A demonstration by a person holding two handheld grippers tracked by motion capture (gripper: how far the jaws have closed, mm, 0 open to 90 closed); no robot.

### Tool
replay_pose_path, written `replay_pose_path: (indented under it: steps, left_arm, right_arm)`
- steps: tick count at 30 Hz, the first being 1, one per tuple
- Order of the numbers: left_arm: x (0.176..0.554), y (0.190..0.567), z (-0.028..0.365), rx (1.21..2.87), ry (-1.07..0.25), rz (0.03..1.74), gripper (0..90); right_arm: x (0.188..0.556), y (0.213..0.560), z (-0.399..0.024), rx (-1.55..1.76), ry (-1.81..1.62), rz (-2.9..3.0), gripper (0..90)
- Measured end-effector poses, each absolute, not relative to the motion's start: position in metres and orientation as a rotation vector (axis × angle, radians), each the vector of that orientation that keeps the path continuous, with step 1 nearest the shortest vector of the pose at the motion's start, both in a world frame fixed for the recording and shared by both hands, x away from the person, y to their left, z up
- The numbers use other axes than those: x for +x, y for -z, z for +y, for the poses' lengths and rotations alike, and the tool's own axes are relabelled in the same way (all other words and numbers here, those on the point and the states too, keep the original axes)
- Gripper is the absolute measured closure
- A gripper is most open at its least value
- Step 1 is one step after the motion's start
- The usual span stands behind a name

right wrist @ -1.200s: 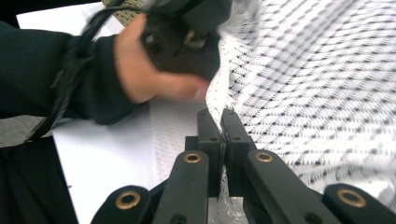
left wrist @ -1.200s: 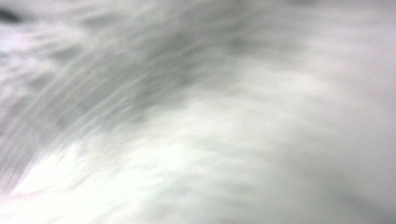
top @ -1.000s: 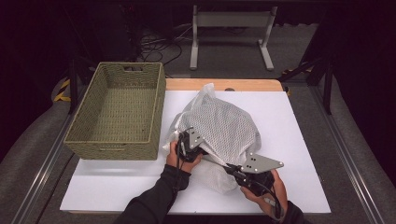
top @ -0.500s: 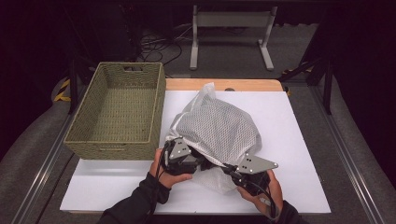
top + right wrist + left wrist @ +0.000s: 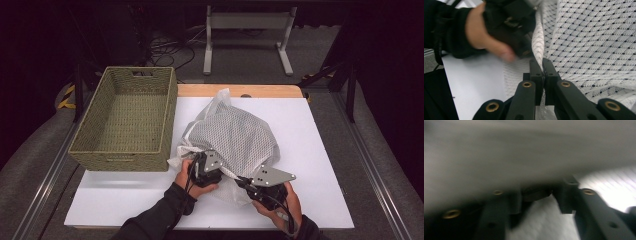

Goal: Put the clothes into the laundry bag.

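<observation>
A white mesh laundry bag (image 5: 231,137) lies in a loose heap near the middle of the white tabletop (image 5: 320,150), its near edge toward the person and a crumpled tail of fabric pointing away toward the wooden strip at the far side. In the right gripper view the mesh shows as a white net with small dark holes (image 5: 594,42), and a folded seam of it runs down between the black jaws of the right tool (image 5: 542,65), which are pressed together on that seam. From above, the right tool (image 5: 245,184) sits at the bag's near right edge, with its grey three-cornered plate on top and the person's right hand behind it. The left tool (image 5: 202,159) is at the bag's near left edge, held in the left hand (image 5: 192,182), whose dark sleeve comes in from the bottom. Its jaws have just been closing; the left gripper view is badly blurred, showing two dark jaws standing apart with pale fabric (image 5: 544,222) between and around them, and I cannot tell whether the pads press on it. Just beside the bag on the left stands an olive woven basket (image 5: 92,145), resting partly on the tabletop. Beyond the tabletop's far edge are a grey metal stand (image 5: 247,30) and loose cables on the floor.
</observation>
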State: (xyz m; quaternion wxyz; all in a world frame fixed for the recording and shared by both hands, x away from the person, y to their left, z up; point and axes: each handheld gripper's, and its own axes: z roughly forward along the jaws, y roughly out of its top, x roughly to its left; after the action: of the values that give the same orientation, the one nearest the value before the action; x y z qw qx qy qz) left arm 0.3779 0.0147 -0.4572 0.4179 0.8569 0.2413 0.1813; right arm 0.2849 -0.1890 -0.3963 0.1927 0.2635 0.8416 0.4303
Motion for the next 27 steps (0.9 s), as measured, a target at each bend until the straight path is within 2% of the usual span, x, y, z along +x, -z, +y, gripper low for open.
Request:
replay_pose_path:
  steps: [4,6,11,14,19,24,26,27]
  left_arm:
    - [0.389,0.46,0.009,2.103,-0.578,0.666,83.6]
    - [0.392,0.461,0.01,2.104,-0.638,0.719,86.7]
    - [0.397,0.461,0.02,2.064,-0.665,0.839,87.2]
    - [0.396,0.461,0.02,2.062,-0.672,0.84,86.9]
    - [0.401,0.46,0.031,1.99,-0.611,0.911,86.9]
    - [0.399,0.459,0.033,1.979,-0.589,0.888,84.4]
    - [0.399,0.458,0.034,1.986,-0.559,0.874,80.3]
    - [0.398,0.458,0.037,2.006,-0.497,0.832,80.3]
  right_arm:
    - [0.283,0.397,-0.19,0.748,-1.221,2.373,89.2]
    - [0.282,0.397,-0.191,0.748,-1.222,2.377,89.3]
    - [0.279,0.401,-0.191,0.739,-1.179,2.404,89.4]
    - [0.278,0.403,-0.195,0.745,-1.172,2.409,89.4]
    - [0.278,0.404,-0.196,0.738,-1.137,2.418,89.4]
    - [0.285,0.41,-0.206,0.786,-1.121,2.413,89.4]
    - [0.285,0.411,-0.206,0.794,-1.115,2.407,89.3]
    - [0.287,0.412,-0.206,0.798,-1.117,2.403,89.3]
